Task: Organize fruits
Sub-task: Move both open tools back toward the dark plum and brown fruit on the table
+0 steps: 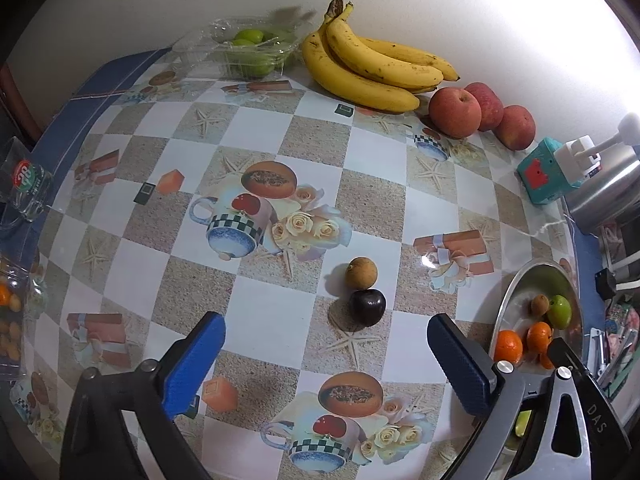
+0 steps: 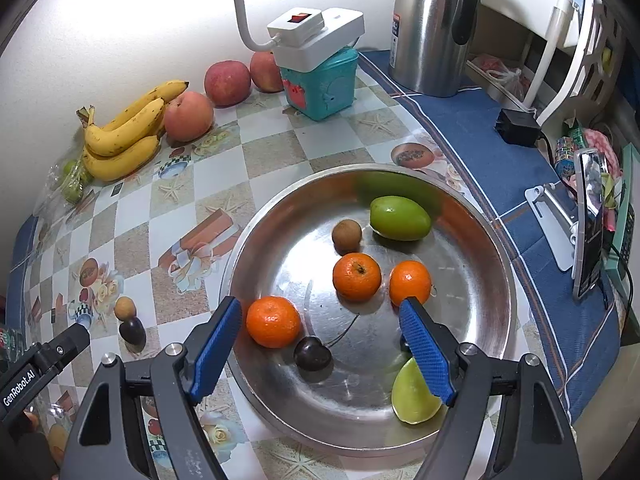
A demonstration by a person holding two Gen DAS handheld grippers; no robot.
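A dark cherry [image 1: 367, 306] and a brown longan [image 1: 361, 273] lie on the patterned table just ahead of my open, empty left gripper [image 1: 326, 330]; both also show in the right wrist view, the cherry [image 2: 132, 330] and the longan [image 2: 125, 308]. My right gripper [image 2: 320, 318] is open and empty above a steel bowl [image 2: 480, 264]. The bowl holds three oranges [image 2: 357, 276], a cherry with a stem [image 2: 313, 354], a longan [image 2: 347, 235] and two green fruits [image 2: 400, 218]. The bowl [image 1: 516, 296] sits at the right in the left wrist view.
Bananas [image 1: 368, 60] and apples [image 1: 456, 112] lie along the back wall, with a clear box of green fruits [image 1: 248, 48]. A teal box [image 2: 320, 80] with a white power strip, a steel kettle [image 2: 432, 24] and clutter stand at the right. A glass [image 1: 28, 188] stands far left.
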